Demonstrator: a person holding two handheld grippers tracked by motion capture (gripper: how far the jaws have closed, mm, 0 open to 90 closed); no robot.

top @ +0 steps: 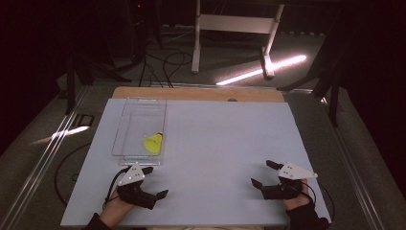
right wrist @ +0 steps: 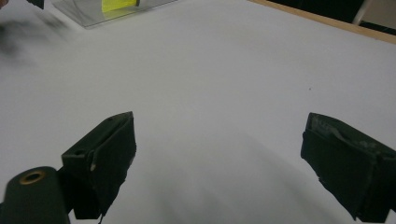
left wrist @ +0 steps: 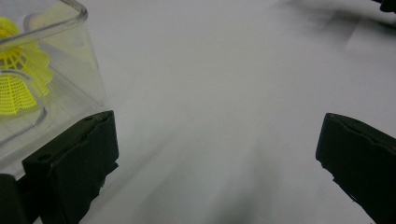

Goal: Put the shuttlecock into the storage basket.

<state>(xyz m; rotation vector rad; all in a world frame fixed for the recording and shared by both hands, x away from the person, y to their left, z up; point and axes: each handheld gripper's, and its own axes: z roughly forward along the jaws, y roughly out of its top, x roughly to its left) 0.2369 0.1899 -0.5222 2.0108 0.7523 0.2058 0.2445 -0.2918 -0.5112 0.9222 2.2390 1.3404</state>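
High view: a clear box [top: 125,125] stands at the left of the white table [top: 220,139], its long side running away from the person, and a yellow shuttlecock [top: 154,143] lies inside it toward the near end. Just in front of the box's near wall sits the left gripper [top: 155,182], held in a hand [top: 115,206] at the table's near edge, its jaws spread wide with nothing between them. Left gripper view shows the box [left wrist: 56,79] close against one jaw, though whether they touch cannot be told, with the shuttlecock [left wrist: 18,79] behind the clear wall. Bare table lies between the two grippers. At the near right, well apart from the box, the right gripper [top: 262,173] rests low over the table, jaws likewise spread and empty. Right gripper view shows bare white table [right wrist: 224,84] between them, the box [right wrist: 88,11] far off.
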